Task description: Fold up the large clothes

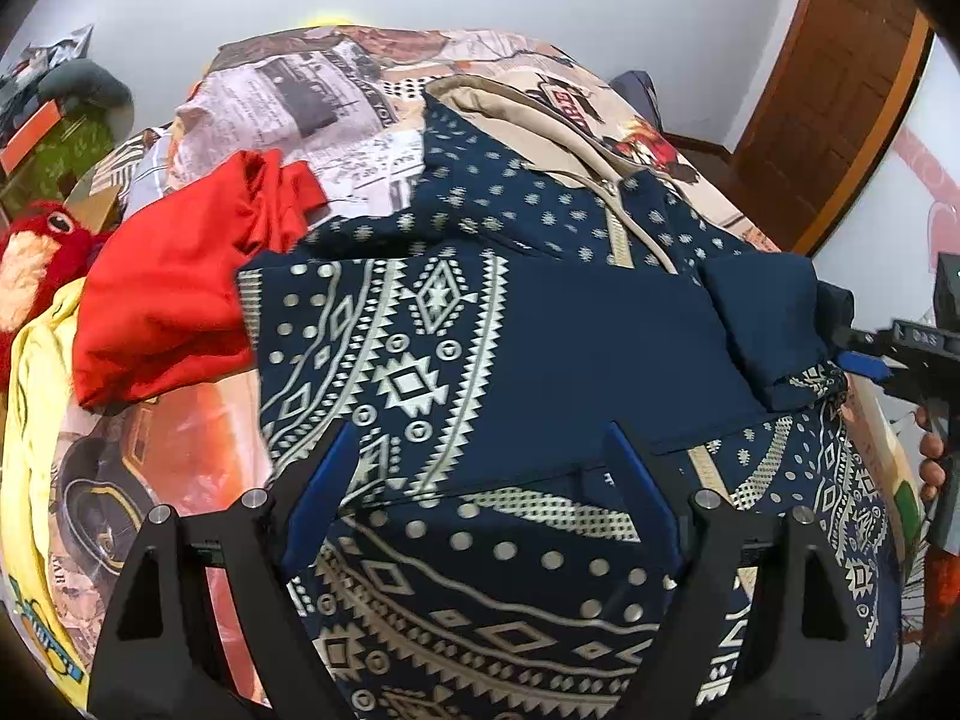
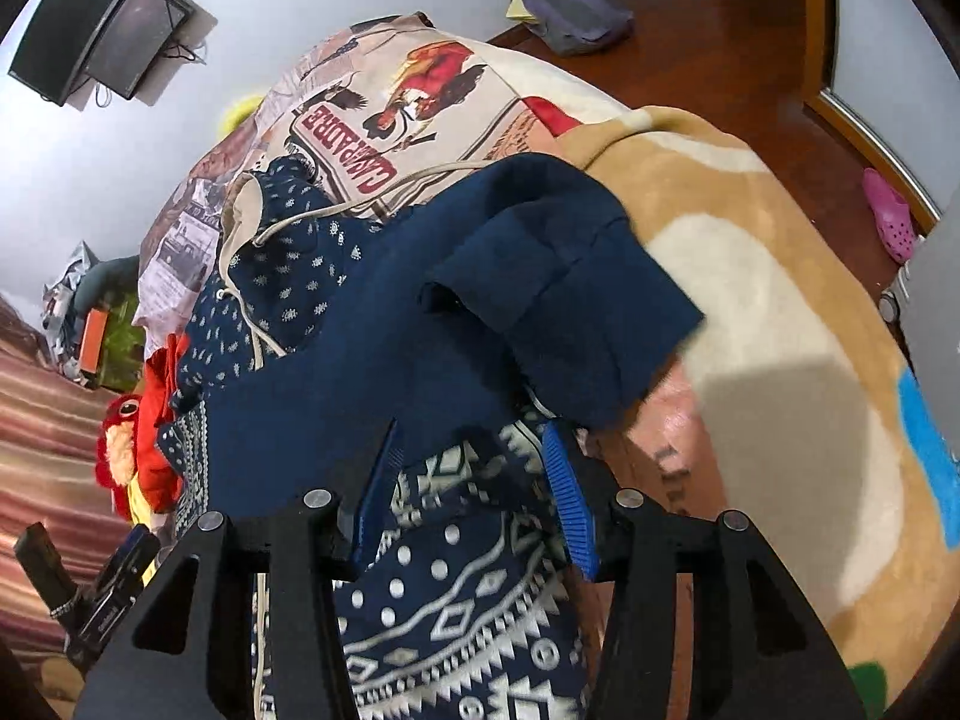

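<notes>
A navy hoodie (image 1: 540,324) with a white tribal print and a beige-lined hood lies spread on the bed. Its plain navy sleeve (image 2: 540,276) is folded across the body, the cuff loose on top. My left gripper (image 1: 480,429) hovers open over the printed lower part, with nothing between its fingers. My right gripper (image 2: 471,426) stands partly open just below the sleeve cuff. Printed cloth shows between its blue pads (image 2: 567,498), but they do not press on it. In the left wrist view the right gripper (image 1: 870,354) sits at the hoodie's right edge beside the cuff.
A red garment (image 1: 174,300) and a yellow one (image 1: 36,420) lie left of the hoodie on the printed bedsheet (image 1: 312,102). A red plush toy (image 1: 36,252) sits at far left. A tan blanket (image 2: 750,312) covers the bed's right side, and a wooden floor (image 2: 720,42) lies beyond.
</notes>
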